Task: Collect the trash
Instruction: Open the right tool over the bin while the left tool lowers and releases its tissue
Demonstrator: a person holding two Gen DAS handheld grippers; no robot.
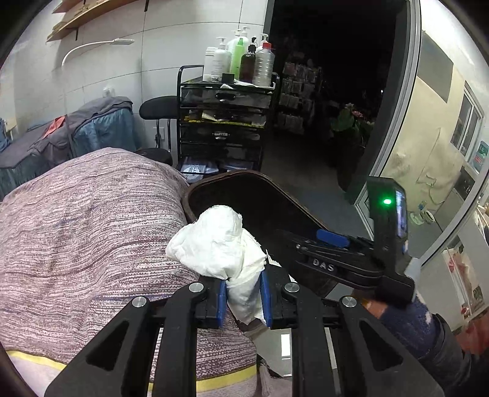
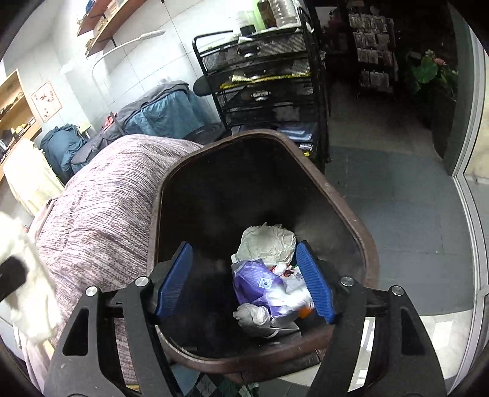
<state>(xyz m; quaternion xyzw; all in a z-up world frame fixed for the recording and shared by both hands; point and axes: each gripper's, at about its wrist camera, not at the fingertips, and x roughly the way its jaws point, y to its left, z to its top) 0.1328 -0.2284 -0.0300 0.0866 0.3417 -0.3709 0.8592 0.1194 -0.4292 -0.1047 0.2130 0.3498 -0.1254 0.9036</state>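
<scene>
white tiled wall, black mesh drawer cart topped with bottles, grey floor, wooden shelves, dark doorway

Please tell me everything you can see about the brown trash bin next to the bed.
The trash bin is dark brown with a thick rounded rim and a black inside; the material looks like plastic. It is open, with no lid in view, and appears to stand upright on the floor beside the striped bed cover. At its bottom lie crumpled paper, a purple packet and other wrappers. The right gripper hangs open over its mouth. The left gripper, shut on a white tissue wad, is near the rim.
</scene>
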